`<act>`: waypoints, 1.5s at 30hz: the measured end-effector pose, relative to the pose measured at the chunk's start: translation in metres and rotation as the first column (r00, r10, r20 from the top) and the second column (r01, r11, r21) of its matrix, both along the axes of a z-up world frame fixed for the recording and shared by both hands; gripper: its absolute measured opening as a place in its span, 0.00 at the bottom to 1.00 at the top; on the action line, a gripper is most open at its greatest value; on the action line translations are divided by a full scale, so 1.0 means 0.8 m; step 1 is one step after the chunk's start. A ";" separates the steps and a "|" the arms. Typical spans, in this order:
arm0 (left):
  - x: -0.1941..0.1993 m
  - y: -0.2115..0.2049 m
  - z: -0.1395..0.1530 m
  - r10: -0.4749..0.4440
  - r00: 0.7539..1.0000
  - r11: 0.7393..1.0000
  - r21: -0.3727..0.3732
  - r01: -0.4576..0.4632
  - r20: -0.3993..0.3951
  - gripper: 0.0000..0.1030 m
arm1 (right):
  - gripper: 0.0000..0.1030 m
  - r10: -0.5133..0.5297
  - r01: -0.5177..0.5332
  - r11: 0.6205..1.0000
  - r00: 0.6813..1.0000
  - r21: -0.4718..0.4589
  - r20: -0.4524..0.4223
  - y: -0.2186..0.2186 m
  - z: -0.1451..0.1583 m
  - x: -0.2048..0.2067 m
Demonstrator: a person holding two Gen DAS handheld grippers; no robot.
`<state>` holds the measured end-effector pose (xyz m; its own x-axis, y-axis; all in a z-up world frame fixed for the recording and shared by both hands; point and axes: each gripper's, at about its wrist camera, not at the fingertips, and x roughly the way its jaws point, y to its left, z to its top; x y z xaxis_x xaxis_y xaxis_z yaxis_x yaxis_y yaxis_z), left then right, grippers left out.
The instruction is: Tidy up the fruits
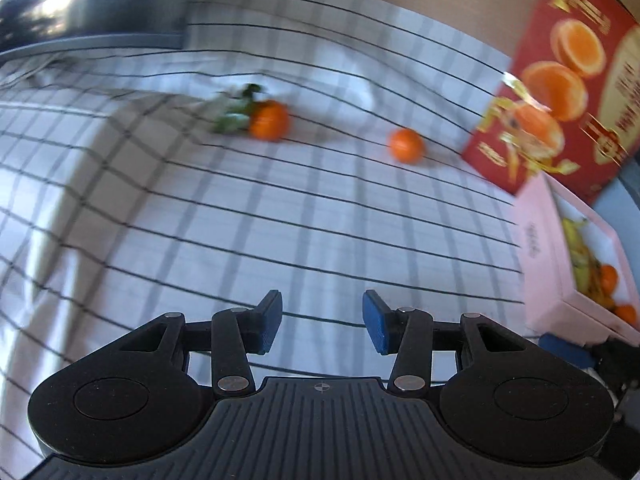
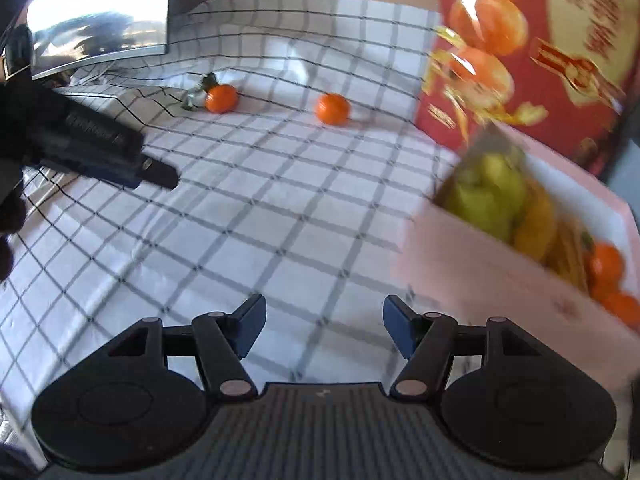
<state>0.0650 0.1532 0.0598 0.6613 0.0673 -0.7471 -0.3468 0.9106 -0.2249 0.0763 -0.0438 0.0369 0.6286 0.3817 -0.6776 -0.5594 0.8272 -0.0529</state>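
Two oranges lie on the checked tablecloth: one with green leaves (image 1: pixel 269 120) (image 2: pixel 221 98) and a plain one (image 1: pixel 406 145) (image 2: pixel 332 108) to its right. A pink box (image 1: pixel 536 240) (image 2: pixel 472 272) at the right holds a green pear (image 2: pixel 486 196), yellow fruit and several oranges. My left gripper (image 1: pixel 322 322) is open and empty, low over the cloth, well short of both oranges. My right gripper (image 2: pixel 324 326) is open and empty beside the pink box's near left corner. The left gripper also shows in the right wrist view (image 2: pixel 132 168) at the left.
A tall red box printed with oranges (image 1: pixel 568 88) (image 2: pixel 540 48) stands behind the pink box. A dark monitor (image 2: pixel 100 12) stands at the back left. The checked cloth (image 1: pixel 280 220) is wrinkled near the leafy orange.
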 end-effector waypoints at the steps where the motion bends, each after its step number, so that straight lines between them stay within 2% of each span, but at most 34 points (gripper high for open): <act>1: -0.002 0.009 0.000 0.014 1.000 1.000 0.001 -0.014 0.001 0.48 | 0.64 0.013 -0.013 1.000 1.000 -0.002 0.012 0.010 0.003 0.004; 5: -0.007 0.039 0.000 0.047 0.999 0.999 0.011 -0.047 0.027 0.48 | 0.64 0.061 -0.060 0.998 0.997 -0.004 0.050 0.047 0.012 0.026; 11: 0.010 0.077 -0.009 0.085 0.990 0.996 -0.003 -0.085 0.109 0.48 | 0.64 0.099 -0.097 0.995 0.991 -0.026 0.090 0.108 0.028 0.072; 15: 0.016 0.110 -0.014 0.128 0.985 0.991 -0.064 -0.121 0.118 0.48 | 0.64 0.149 -0.148 0.989 0.983 -0.019 0.106 0.153 0.042 0.108; 20: 0.012 0.140 -0.015 0.147 0.985 0.986 -0.087 -0.140 0.089 0.48 | 0.64 0.222 -0.222 0.975 0.969 -0.009 0.106 0.222 0.037 0.148; 23: 0.007 0.147 -0.018 0.139 0.987 0.989 -0.055 -0.135 0.076 0.48 | 0.63 0.245 -0.247 0.969 0.964 0.002 0.107 0.260 0.027 0.169; 27: -0.003 0.157 -0.020 0.164 0.984 0.985 -0.063 -0.160 0.064 0.48 | 0.62 0.237 -0.240 0.971 0.964 0.005 0.121 0.293 0.017 0.192; 33: -0.002 0.157 -0.017 0.160 0.986 0.986 -0.050 -0.157 0.047 0.48 | 0.62 0.212 -0.215 0.976 0.976 0.037 0.054 0.310 0.004 0.218; 35: 0.001 0.153 -0.015 0.147 0.988 0.988 -0.045 -0.145 0.047 0.48 | 0.46 0.208 -0.209 0.977 0.978 0.034 0.026 0.310 0.000 0.221; 36: 0.002 0.152 -0.015 0.141 0.989 0.989 -0.042 -0.139 0.047 0.48 | 0.44 0.202 -0.203 0.979 0.979 0.033 0.023 0.307 -0.001 0.221; 40: 0.006 0.145 -0.016 0.133 0.990 0.990 -0.044 -0.131 0.042 0.48 | 0.43 0.195 -0.190 0.978 0.980 0.091 -0.047 0.285 0.009 0.214; 45: 0.011 0.129 -0.016 0.116 0.992 0.992 -0.045 -0.114 0.045 0.48 | 0.43 0.236 -0.230 0.968 0.970 0.105 -0.058 0.235 0.024 0.172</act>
